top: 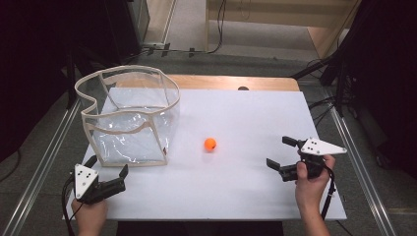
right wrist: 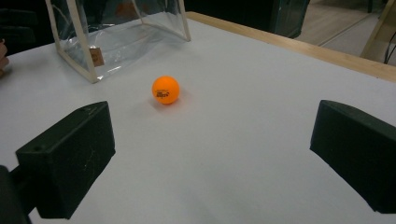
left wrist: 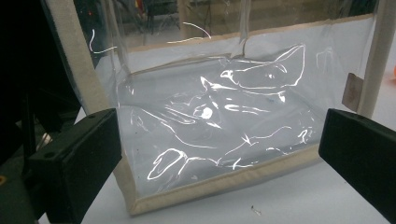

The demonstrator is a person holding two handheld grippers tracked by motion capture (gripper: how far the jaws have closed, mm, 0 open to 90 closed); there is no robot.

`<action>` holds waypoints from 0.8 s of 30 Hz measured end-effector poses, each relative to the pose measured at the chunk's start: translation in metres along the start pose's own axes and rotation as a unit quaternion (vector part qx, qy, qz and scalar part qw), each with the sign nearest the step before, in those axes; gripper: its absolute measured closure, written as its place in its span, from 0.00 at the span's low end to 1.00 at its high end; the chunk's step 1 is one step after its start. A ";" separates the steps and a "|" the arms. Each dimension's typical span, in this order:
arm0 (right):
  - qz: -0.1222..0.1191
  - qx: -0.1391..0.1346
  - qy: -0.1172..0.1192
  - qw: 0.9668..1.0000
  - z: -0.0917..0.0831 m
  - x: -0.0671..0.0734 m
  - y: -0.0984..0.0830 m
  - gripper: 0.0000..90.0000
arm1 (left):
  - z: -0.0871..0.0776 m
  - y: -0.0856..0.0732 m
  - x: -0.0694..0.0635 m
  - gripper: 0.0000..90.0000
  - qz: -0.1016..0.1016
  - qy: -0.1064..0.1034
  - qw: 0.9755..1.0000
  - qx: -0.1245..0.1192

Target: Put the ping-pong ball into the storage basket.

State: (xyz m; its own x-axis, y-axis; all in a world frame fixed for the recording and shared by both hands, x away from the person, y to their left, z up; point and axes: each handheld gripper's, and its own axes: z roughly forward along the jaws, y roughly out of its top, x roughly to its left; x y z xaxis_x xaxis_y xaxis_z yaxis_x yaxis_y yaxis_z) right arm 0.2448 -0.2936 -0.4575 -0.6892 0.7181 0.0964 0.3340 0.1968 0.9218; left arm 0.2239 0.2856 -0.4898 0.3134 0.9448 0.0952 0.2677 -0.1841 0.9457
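Note:
A small orange ball [top: 210, 144] [right wrist: 165, 89] rests on the white table near its middle. To its left stands a clear plastic bag [top: 129, 118] [left wrist: 219, 126] [right wrist: 116, 42] with beige trim, mouth up and empty. My left gripper [top: 107, 166] [left wrist: 219, 158] is open at the front left, pointing at the bag's near side, a short way off it. At the front right my right gripper [top: 281, 152] [right wrist: 210, 158] is open too, aimed at the ball from some distance, nothing between its jaws.
The white table [top: 246, 123] has a wooden strip along its far edge. Metal rails run along both sides of it. A small tag [left wrist: 351, 92] hangs on the bag's corner seam. Dark equipment and cables stand beyond the table.

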 end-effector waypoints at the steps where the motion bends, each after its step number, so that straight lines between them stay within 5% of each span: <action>1: 0.001 0.001 0.001 1.000 0.001 0.000 0.001 0.00 | 0.000 0.000 0.000 0.00 0.000 0.000 1.000 0.000; 24: -0.022 0.028 0.019 0.999 0.030 0.005 0.026 0.00 | 0.000 0.000 -0.001 0.00 0.001 -0.001 1.000 -0.001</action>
State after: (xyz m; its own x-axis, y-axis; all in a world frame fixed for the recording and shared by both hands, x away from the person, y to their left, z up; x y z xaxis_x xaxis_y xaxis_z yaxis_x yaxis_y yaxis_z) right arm 0.2699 -0.2646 -0.4441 -0.7283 0.6815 0.0713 0.3374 0.2660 0.9030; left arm 0.2232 0.2848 -0.4900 0.3152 0.9441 0.0969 0.2643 -0.1854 0.9464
